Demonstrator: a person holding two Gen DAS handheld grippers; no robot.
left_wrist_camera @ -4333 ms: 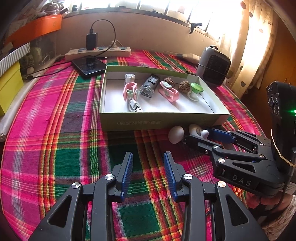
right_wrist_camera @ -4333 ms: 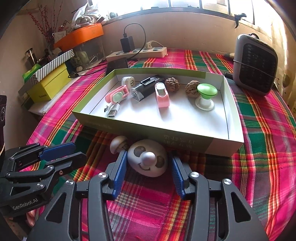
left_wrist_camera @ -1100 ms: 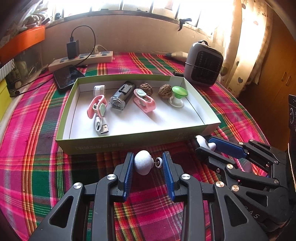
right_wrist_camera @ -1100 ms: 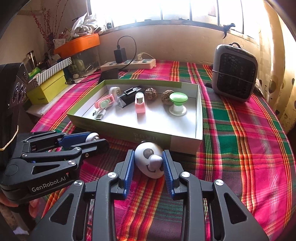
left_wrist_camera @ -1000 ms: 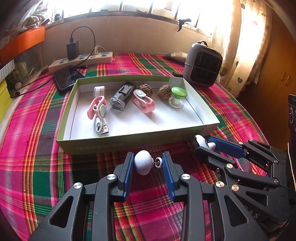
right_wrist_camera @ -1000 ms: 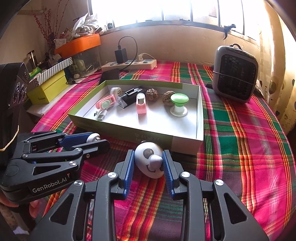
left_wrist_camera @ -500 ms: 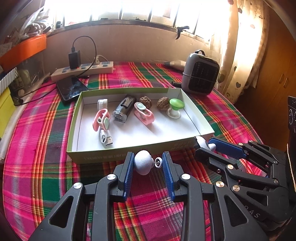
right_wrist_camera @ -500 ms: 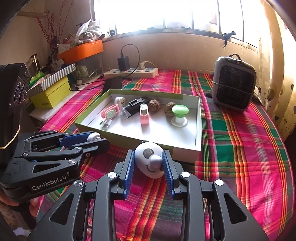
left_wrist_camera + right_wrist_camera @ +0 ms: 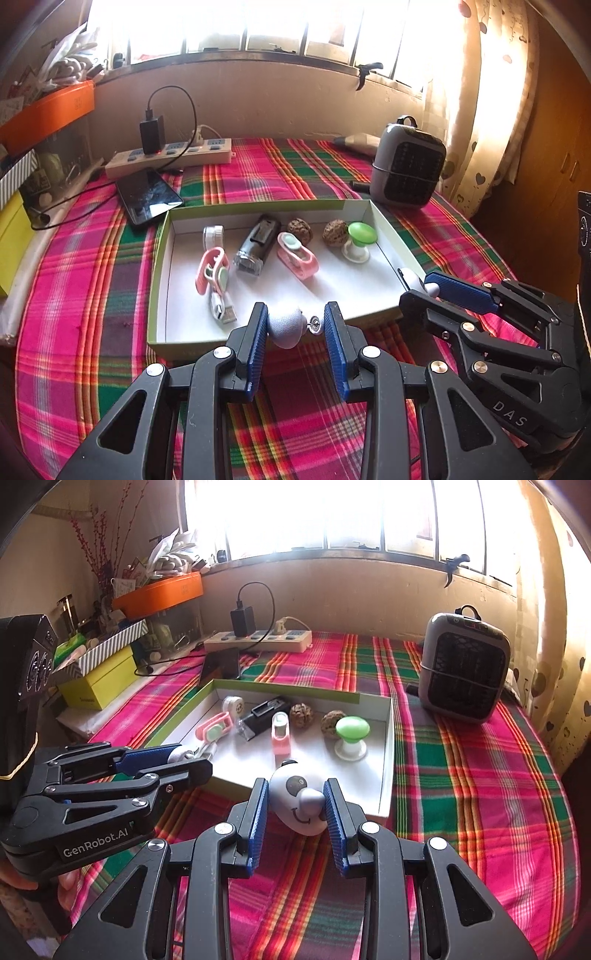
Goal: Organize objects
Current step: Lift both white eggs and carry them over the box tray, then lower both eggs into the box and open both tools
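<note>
Slipping is the likely risk: the small white knob (image 9: 284, 326) is pinched by the left gripper (image 9: 295, 332) only at its pad tips, via a thin pin on one side. The round panda-faced toy (image 9: 299, 801) is clamped between the right gripper (image 9: 297, 806) pads, just before the box (image 9: 388, 738) rim, which could be clipped.

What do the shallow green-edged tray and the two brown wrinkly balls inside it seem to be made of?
The shallow green-edged tray looks like thin cardboard, probably a box lid: matte white inside, with straight folded walls and sharp corners. The two brown wrinkly balls look like whole walnuts in the shell, judging by their dull, deeply ridged surfaces; carved wood cannot be ruled out.
</note>
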